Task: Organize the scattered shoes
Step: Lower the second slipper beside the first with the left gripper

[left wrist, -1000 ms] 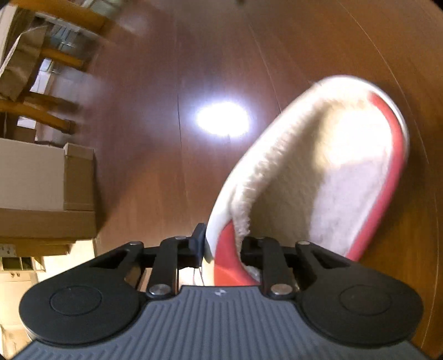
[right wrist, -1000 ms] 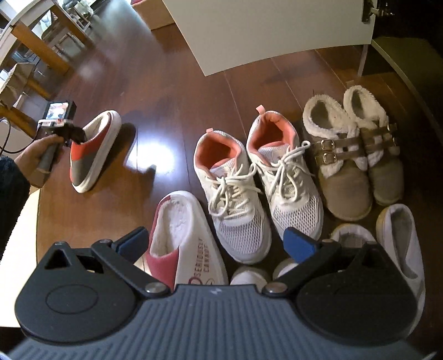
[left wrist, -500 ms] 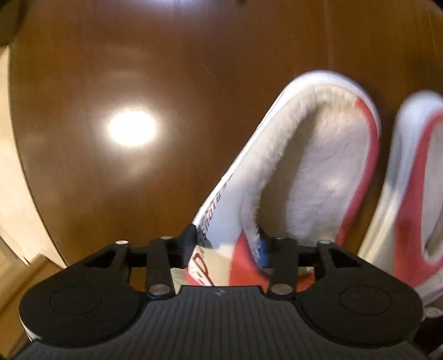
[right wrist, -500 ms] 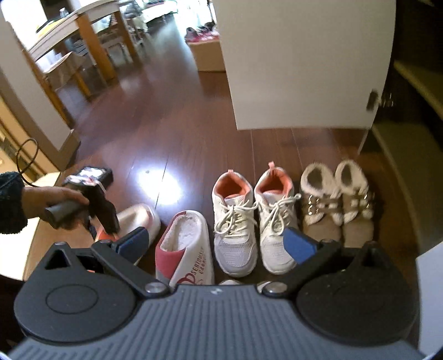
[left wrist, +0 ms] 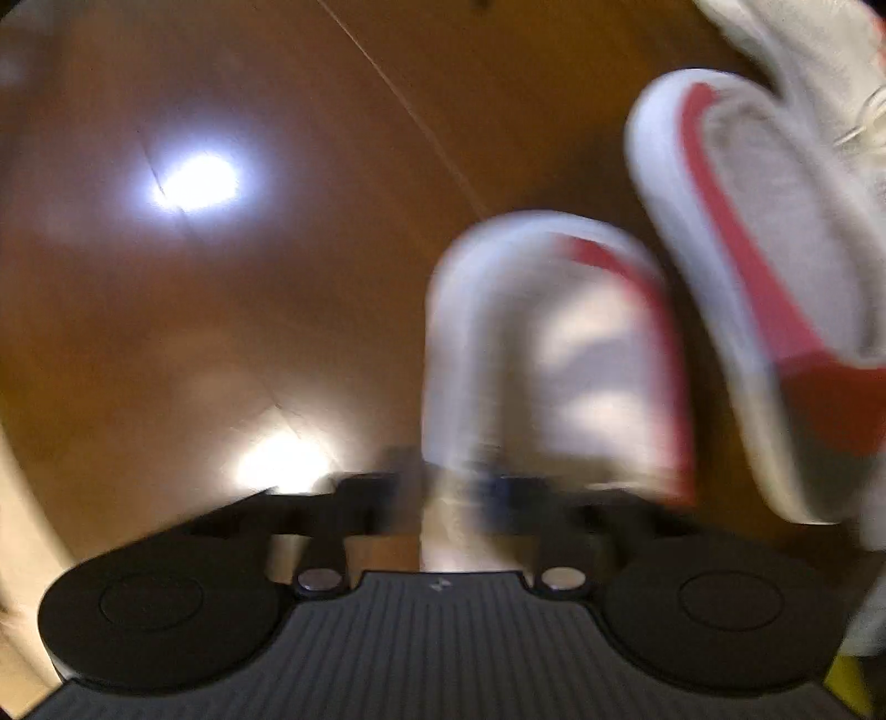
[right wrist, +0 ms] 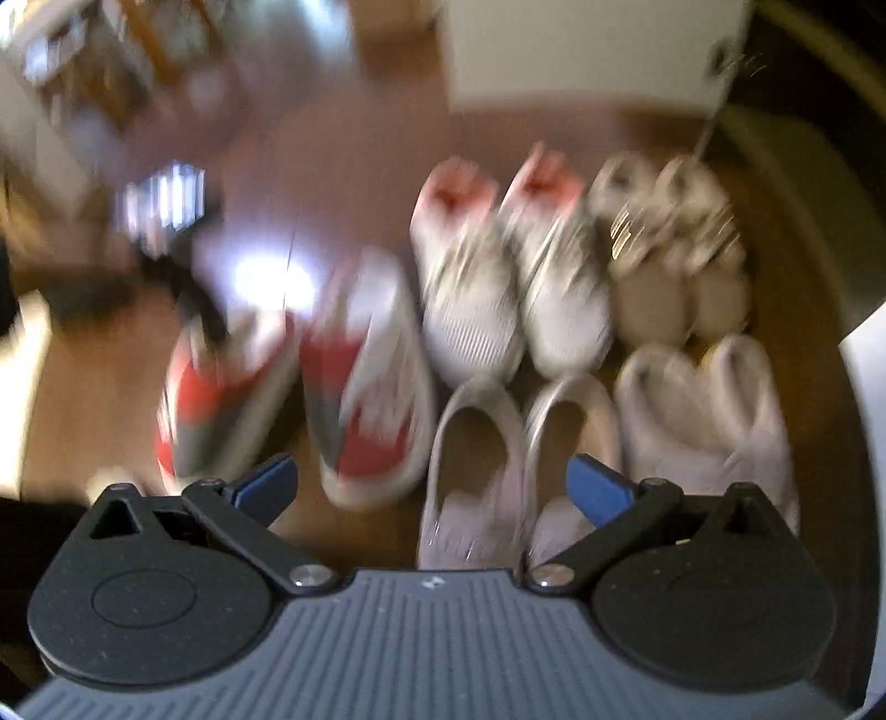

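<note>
My left gripper (left wrist: 459, 487) is shut on the rim of a red and white fleece slipper (left wrist: 548, 354). Its mate (left wrist: 775, 266) lies on the floor just to the right. The right wrist view shows both slippers side by side, the held one (right wrist: 221, 387) on the left and its mate (right wrist: 365, 376) on the right. The picture is blurred by motion. My right gripper (right wrist: 432, 487) is open and empty, raised above the rows of shoes.
White and pink sneakers (right wrist: 509, 288) and tan fleece boots (right wrist: 675, 255) form the far row. Two pairs of pale slippers (right wrist: 703, 410) lie in the near row. A white door (right wrist: 581, 50) stands behind them. Brown wood floor (left wrist: 249, 332) spreads to the left.
My left gripper has carried the slipper right, close beside its mate. My right gripper has pulled back and risen, bringing the near row of pale slippers into view.
</note>
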